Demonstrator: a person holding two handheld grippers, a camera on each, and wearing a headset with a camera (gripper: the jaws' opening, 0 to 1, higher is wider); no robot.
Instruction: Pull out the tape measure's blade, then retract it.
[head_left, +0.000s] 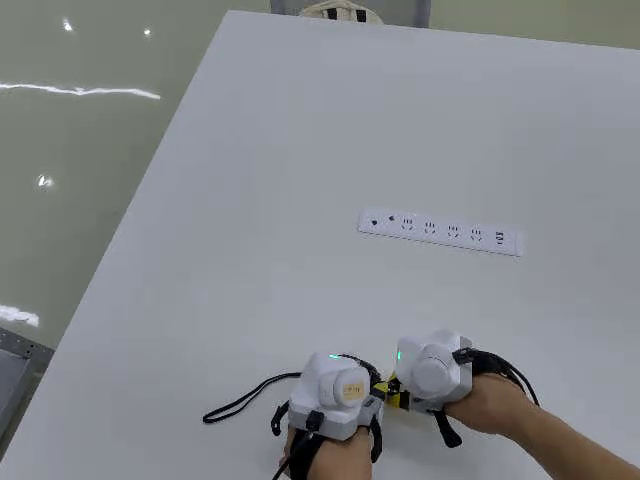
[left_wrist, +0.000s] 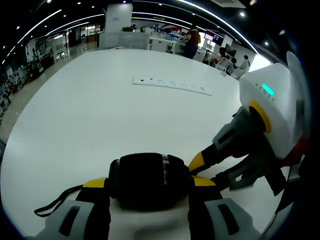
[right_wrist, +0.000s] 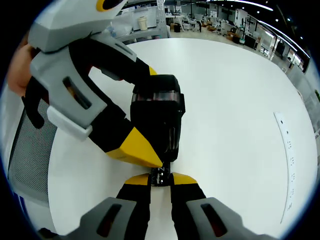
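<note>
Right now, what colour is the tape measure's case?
Black; the tape measure shows best in the left gripper view.

The tabletop (head_left: 300, 150) is white, smooth and matt. The floor (head_left: 80, 200) at the left of the head view is glossy and mirrors the lamps. The power strip (head_left: 440, 231) looks like white plastic. The tape measure (right_wrist: 157, 115) has a matt black, rubbery-looking casing with a shinier dark band; its strap (head_left: 240, 403) looks like black cord. The left gripper (left_wrist: 149, 184) and right gripper (right_wrist: 160, 178) have smooth, faintly shiny white plastic housings, matt grey jaws and yellow pads (right_wrist: 184, 179). The blade tip (right_wrist: 160, 176) is too small to judge.
</note>
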